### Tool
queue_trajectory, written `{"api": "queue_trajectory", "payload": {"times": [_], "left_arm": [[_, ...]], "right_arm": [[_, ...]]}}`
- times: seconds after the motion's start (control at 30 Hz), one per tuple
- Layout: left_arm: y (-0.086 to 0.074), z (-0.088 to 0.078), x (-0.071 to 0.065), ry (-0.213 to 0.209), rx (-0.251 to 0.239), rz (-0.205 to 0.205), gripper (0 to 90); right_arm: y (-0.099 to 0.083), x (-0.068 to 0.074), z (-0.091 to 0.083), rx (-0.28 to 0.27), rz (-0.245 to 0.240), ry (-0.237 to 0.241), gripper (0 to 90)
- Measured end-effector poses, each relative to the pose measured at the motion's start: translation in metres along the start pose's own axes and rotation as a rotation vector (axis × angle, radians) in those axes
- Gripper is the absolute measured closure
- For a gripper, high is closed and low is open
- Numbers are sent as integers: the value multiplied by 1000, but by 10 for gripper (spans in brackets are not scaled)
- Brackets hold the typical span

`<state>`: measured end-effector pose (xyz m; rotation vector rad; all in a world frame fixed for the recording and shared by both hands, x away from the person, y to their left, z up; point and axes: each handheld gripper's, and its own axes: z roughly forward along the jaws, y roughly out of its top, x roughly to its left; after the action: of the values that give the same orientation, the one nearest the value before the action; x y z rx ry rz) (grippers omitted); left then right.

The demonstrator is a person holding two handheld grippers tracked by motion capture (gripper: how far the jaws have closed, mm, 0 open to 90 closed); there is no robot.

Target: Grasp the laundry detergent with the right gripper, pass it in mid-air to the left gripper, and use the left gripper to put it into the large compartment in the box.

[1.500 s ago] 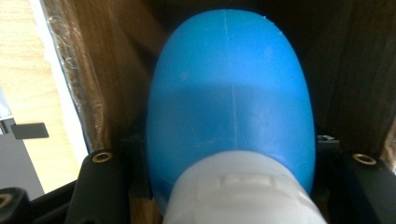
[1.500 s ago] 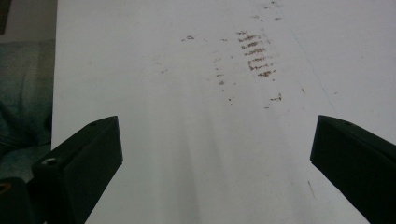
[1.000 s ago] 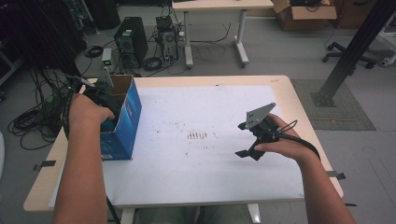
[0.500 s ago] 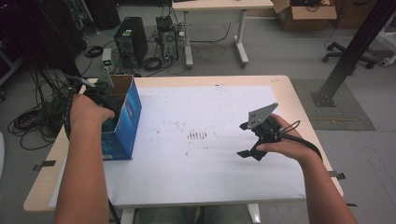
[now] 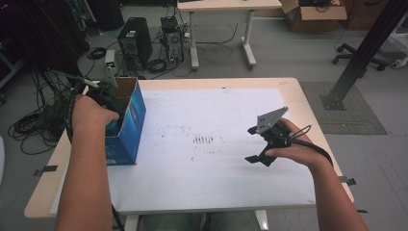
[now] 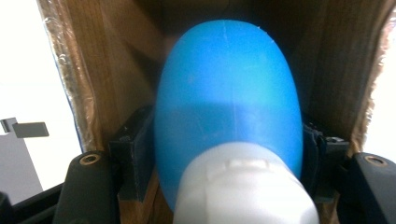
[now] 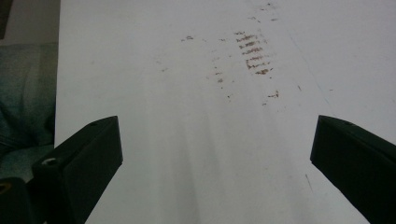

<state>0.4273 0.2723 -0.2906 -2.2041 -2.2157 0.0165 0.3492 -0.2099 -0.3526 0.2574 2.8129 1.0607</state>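
High view, left gripper (image 5: 107,102): reaches down into the open top of the blue box (image 5: 129,126) at the left edge of the table (image 5: 298,96).
High view, right gripper (image 5: 250,144): hangs at the right of the frame over the white sheet (image 5: 216,183), with its 2 jaws spread wide and nothing between them.
High view, hidden: the box wall and the left hand (image 5: 89,113) cover the left jaws and whatever is inside.
Left gripper view, bottle: the blue bottle (image 6: 226,93) with a white cap (image 6: 243,186) sits inside the box, mid-frame, cap toward the camera, between the 2 jaws.
Left gripper view, claw: narrow. The jaws have just been opening, and the pads (image 6: 137,149) lie close against the bottle's sides. I cannot tell if they press on it.
Left gripper view, risk: if the grip lets go before the bottle rests on the box floor, it could drop or tip against the brown inner wall (image 6: 107,70).
Left gripper view, risk 2: pulling out at a slant could catch the box rim and drag the box along.
Left gripper view, hidden: the bottle blocks the box floor, and its base is out of sight.
Right gripper view: brown marks (image 7: 252,51) on the sheet in the upper middle, faint and smeared. The jaw tips are cut off at the bottom corners.
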Motion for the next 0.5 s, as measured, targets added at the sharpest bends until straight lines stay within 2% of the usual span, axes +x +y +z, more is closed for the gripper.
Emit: {"api": "queue_trajectory", "payload": {"times": [0.27,0.5], "left_arm": [[-4,-13,-2,14,-28,-6,309],[-7,-23,-6,29,-42,4,252]], "right_arm": [[1,1,-3,-5,-6,-2,23],[3,2,-6,-13,-10,-5,23]]}}
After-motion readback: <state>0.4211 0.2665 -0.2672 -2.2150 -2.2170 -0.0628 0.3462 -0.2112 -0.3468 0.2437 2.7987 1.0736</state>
